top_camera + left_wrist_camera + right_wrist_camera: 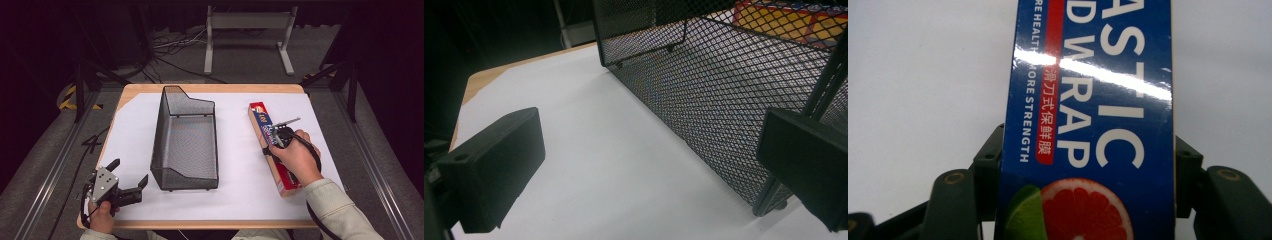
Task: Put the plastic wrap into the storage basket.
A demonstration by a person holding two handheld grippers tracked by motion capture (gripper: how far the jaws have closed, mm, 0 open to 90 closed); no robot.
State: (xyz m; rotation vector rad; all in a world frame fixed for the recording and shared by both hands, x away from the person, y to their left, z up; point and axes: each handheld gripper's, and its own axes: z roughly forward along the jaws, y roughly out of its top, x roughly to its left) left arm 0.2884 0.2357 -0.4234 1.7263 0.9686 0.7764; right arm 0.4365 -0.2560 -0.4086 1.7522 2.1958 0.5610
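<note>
A long plastic wrap box (260, 120), blue and red with a citrus picture, lies lengthwise on the white sheet at the right. My right gripper (271, 145) comes down on its middle. In the right gripper view the two jaws sit against both long sides of the box (1098, 75), so the gripper (1088, 165) is shut on it. My left gripper (130, 171) rests near the table's front left corner, open and holding nothing. In the left gripper view its jaws (651, 135) stand wide apart facing the black mesh basket (704, 100).
The black wire-mesh basket (159, 140) stands in the middle of the white sheet (130, 125), between the two grippers, and nothing lies in it. The wooden table edge (200, 224) runs along the front. A metal stand (247, 22) and cables lie on the floor beyond.
</note>
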